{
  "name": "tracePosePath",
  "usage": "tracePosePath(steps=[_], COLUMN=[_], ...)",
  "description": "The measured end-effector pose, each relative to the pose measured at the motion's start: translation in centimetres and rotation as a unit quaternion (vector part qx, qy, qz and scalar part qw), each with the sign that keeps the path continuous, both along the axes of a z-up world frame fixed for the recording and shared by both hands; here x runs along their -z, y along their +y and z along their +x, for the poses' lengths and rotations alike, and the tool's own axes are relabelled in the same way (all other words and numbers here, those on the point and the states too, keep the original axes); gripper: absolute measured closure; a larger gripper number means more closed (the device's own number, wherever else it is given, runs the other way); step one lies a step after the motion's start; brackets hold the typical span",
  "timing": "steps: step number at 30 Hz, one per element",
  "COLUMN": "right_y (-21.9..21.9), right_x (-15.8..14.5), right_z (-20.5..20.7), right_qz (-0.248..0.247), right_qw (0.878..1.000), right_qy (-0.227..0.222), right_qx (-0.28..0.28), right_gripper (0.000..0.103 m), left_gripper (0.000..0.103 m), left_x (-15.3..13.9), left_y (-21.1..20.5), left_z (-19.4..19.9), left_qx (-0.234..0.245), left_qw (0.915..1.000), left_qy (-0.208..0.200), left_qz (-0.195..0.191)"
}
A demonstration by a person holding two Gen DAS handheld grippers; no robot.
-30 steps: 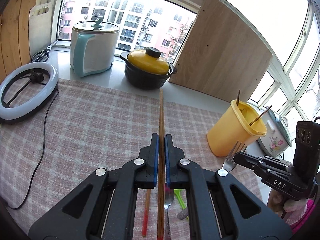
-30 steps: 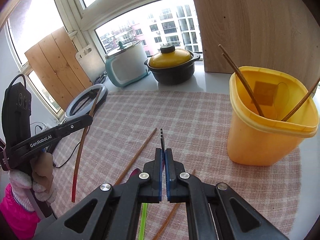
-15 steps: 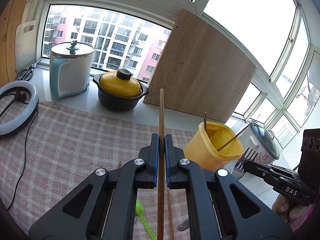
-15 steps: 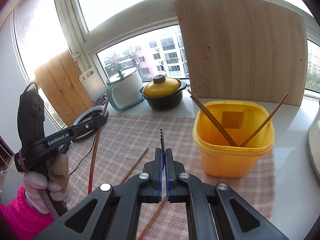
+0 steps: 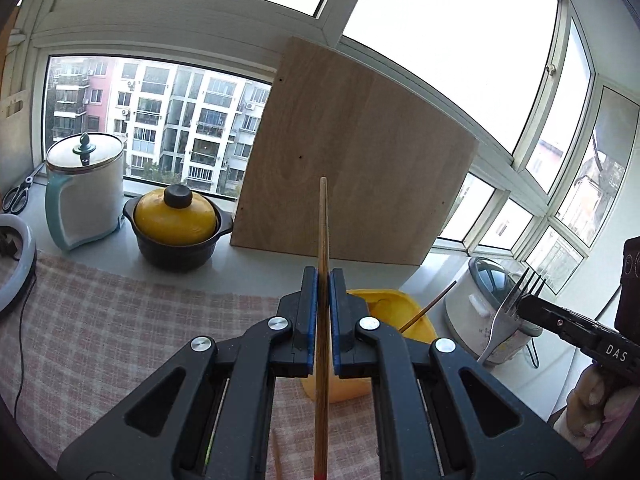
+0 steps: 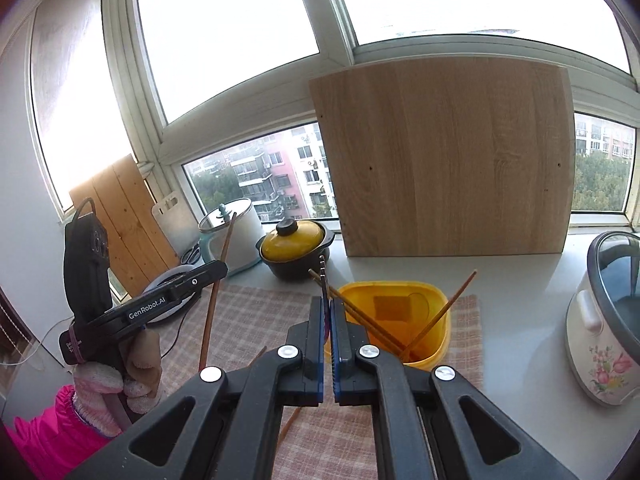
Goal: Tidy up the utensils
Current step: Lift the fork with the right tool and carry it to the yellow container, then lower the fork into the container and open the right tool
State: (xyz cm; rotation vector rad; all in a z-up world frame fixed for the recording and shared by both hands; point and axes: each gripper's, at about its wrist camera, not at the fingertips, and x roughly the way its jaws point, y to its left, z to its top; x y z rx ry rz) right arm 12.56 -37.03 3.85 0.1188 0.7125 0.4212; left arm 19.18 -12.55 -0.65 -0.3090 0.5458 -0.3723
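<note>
My left gripper (image 5: 323,276) is shut on a wooden chopstick (image 5: 322,224) with a red lower end, held upright high above the cloth; it also shows in the right wrist view (image 6: 216,292). My right gripper (image 6: 327,304) is shut on a metal fork (image 6: 323,276), tines up; the fork also shows in the left wrist view (image 5: 508,312). The yellow utensil holder (image 6: 400,316) stands just ahead of both grippers and holds two chopsticks (image 6: 444,312). In the left wrist view the holder (image 5: 384,300) is mostly hidden behind the gripper.
A checked cloth (image 6: 256,304) covers the counter, with loose chopsticks (image 6: 290,428) on it. A yellow-lidded black pot (image 5: 176,228), a white kettle (image 5: 84,192), a leaning wooden board (image 5: 356,160), a ring light (image 5: 16,272) and a floral rice cooker (image 6: 604,320) stand around.
Both grippers have risen and tilted up with their loads. The left gripper has moved right, over the yellow holder. The holder now sits lower and closer in both views.
</note>
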Motion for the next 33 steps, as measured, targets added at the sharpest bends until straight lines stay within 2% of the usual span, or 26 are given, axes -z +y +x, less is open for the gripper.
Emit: tracePosePath(steps=[5, 12, 26, 33], right_y=[-1.8, -4.1, -5.0, -5.2], right_x=[-1.4, -2.0, -0.5, 1.1], right_z=[0.9, 3.0, 5.8, 6.6], right_qz=[-0.002, -0.001, -0.036, -0.046], right_qw=[1.000, 0.998, 0.996, 0.996], right_qy=[-0.020, -0.032, -0.038, -0.020], right_qx=[0.020, 0.048, 0.067, 0.068], right_gripper=[0.103, 0.103, 0.103, 0.103], left_gripper=[0.099, 0.099, 0.099, 0.099], left_x=[-0.5, -0.1, 1.6, 1.4], left_y=[-2.2, -4.9, -7.6, -7.6], left_z=[1.7, 3.9, 7.5, 9.0], left_qx=[0.007, 0.011, -0.008, -0.019], left_qw=[0.9999, 0.9999, 0.9998, 0.9997], left_qy=[-0.009, -0.009, -0.009, -0.009], left_qz=[-0.009, 0.002, 0.019, -0.012])
